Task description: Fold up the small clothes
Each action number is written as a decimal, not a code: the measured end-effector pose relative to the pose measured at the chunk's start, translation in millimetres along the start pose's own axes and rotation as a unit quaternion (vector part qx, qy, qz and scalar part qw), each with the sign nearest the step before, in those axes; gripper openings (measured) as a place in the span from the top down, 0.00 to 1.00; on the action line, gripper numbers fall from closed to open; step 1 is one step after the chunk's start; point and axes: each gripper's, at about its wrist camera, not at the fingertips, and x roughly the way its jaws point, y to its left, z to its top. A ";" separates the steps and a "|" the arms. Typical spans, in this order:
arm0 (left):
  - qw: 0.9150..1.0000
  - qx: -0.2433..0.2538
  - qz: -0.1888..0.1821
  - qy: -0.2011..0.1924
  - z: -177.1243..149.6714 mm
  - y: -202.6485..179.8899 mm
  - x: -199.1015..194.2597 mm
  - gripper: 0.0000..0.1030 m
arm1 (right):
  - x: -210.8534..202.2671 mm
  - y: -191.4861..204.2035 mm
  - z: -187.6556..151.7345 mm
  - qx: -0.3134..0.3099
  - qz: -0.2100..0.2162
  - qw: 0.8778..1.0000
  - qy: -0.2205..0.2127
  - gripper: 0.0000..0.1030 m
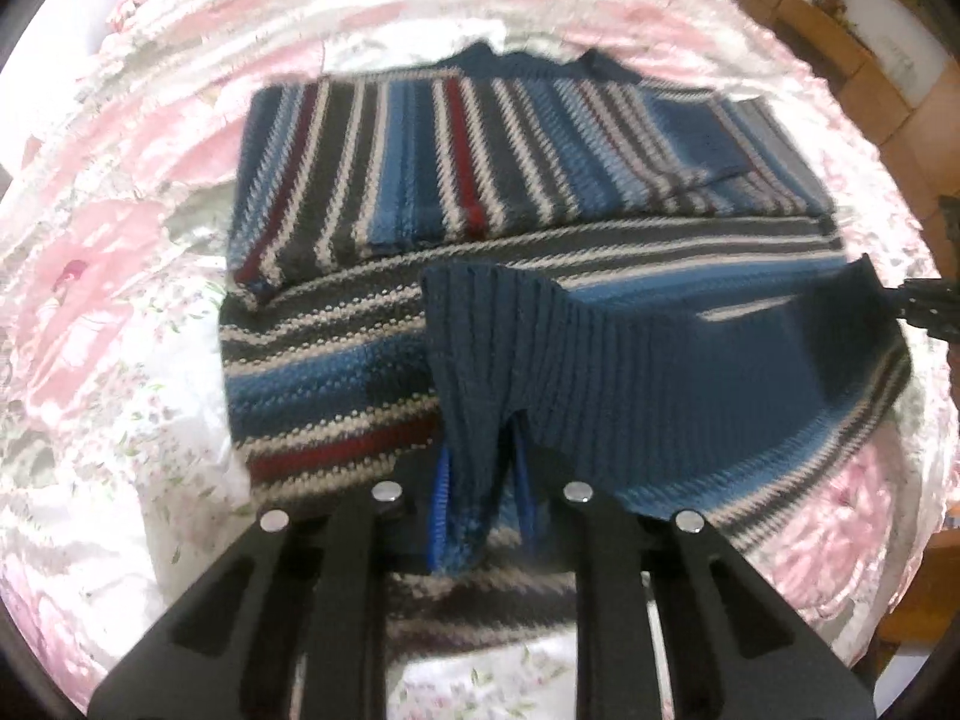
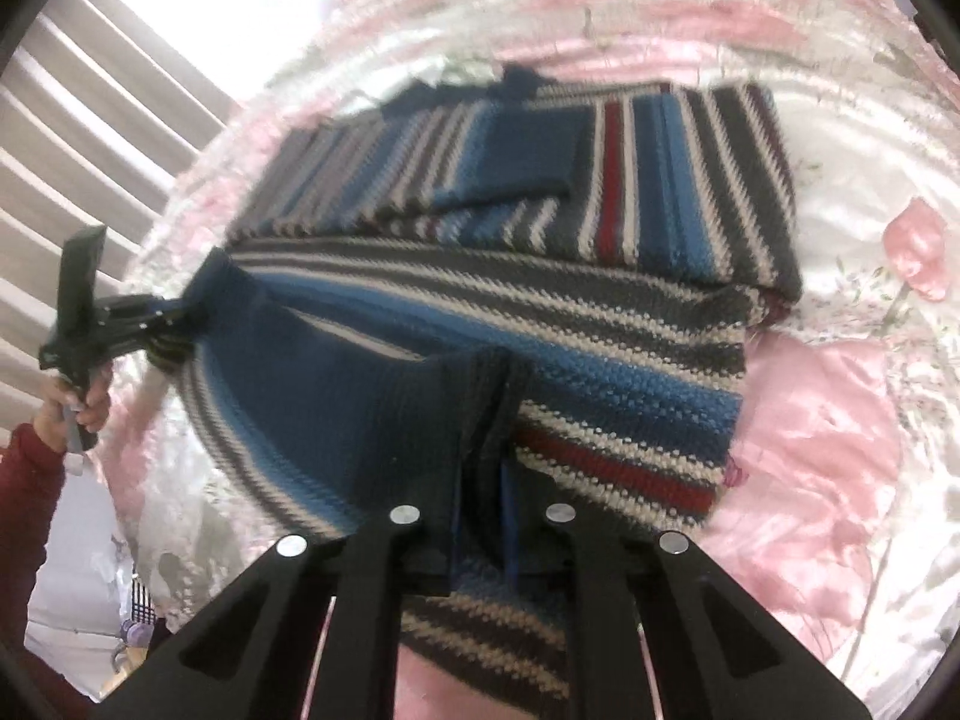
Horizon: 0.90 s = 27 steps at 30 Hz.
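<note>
On the floral bedspread (image 1: 120,300) — sweater (image 1: 372,180) hem pinched between both grippers' fingers (image 1: 443,492).

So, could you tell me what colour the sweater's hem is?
Plain dark blue hem, clearest in the left wrist view.

— What sort of place is this?
— A home, a bedroom: a bed (image 1: 120,276) under a shiny pink flowered cover, curtains (image 2: 90,138) beside it, cardboard boxes (image 1: 840,54) on the floor.
</note>
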 end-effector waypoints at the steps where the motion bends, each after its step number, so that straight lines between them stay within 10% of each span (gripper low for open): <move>1: 1.000 0.000 -0.002 -0.008 -2.4 -0.5 -7.1 0.84 | -6.0 -0.1 -1.4 0.003 0.004 1.000 -0.008 0.90; 12: 0.995 -0.047 0.008 -0.092 14.5 14.8 -59.7 0.88 | -55.7 -9.3 30.8 0.037 0.008 0.995 -0.091 0.90; 27: 0.979 -0.110 0.056 -0.165 150.1 46.2 -46.4 0.90 | -41.2 -32.5 177.6 0.080 -0.071 0.982 -0.158 0.91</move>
